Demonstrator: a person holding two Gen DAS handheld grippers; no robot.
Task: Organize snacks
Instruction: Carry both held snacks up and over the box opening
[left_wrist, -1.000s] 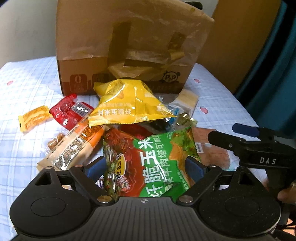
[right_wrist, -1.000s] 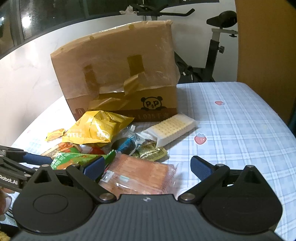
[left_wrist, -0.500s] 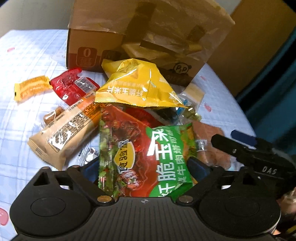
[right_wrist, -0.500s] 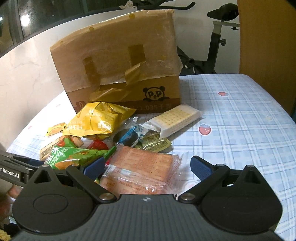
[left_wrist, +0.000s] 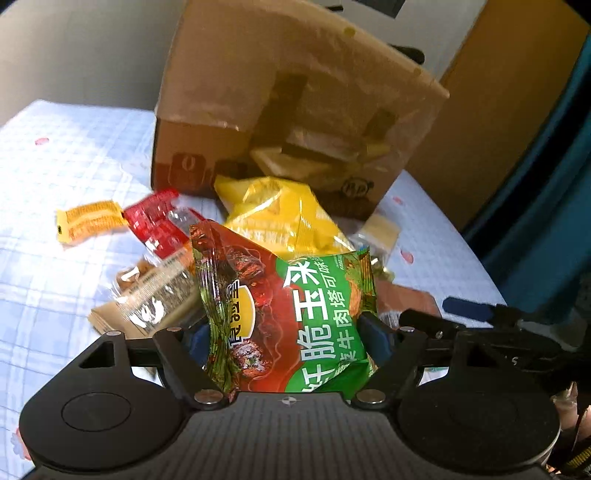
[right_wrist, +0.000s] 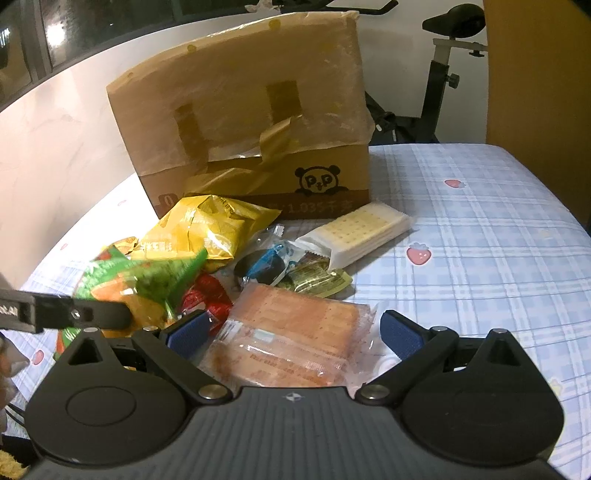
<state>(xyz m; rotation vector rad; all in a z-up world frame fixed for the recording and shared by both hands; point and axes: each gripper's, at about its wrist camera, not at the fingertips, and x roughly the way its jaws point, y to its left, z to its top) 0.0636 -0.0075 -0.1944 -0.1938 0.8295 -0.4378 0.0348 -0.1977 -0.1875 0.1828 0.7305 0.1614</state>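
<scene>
A green and red snack bag (left_wrist: 295, 314) stands tilted up between the blue pads of my left gripper (left_wrist: 284, 336). The jaws are closing and both pads press on its sides, so it is lifted off the snack pile. In the right wrist view the same bag (right_wrist: 147, 273) shows blurred at the left, behind a left gripper finger (right_wrist: 74, 314). My right gripper (right_wrist: 295, 336) is open above an orange cracker pack (right_wrist: 295, 332) that lies between its fingers, pads apart from it. An open cardboard box (right_wrist: 240, 129) stands behind the pile.
A yellow chip bag (left_wrist: 280, 218), a red pack (left_wrist: 155, 221), a small orange packet (left_wrist: 88, 221) and a beige bar pack (left_wrist: 155, 299) lie on the checked tablecloth (right_wrist: 480, 240). A white wafer pack (right_wrist: 365, 229) lies by the box. An exercise bike (right_wrist: 443, 74) stands behind.
The left jaws have narrowed onto the green bag, which has risen and tipped upright off the pile. The right gripper has barely moved and stays open over the cracker pack.
</scene>
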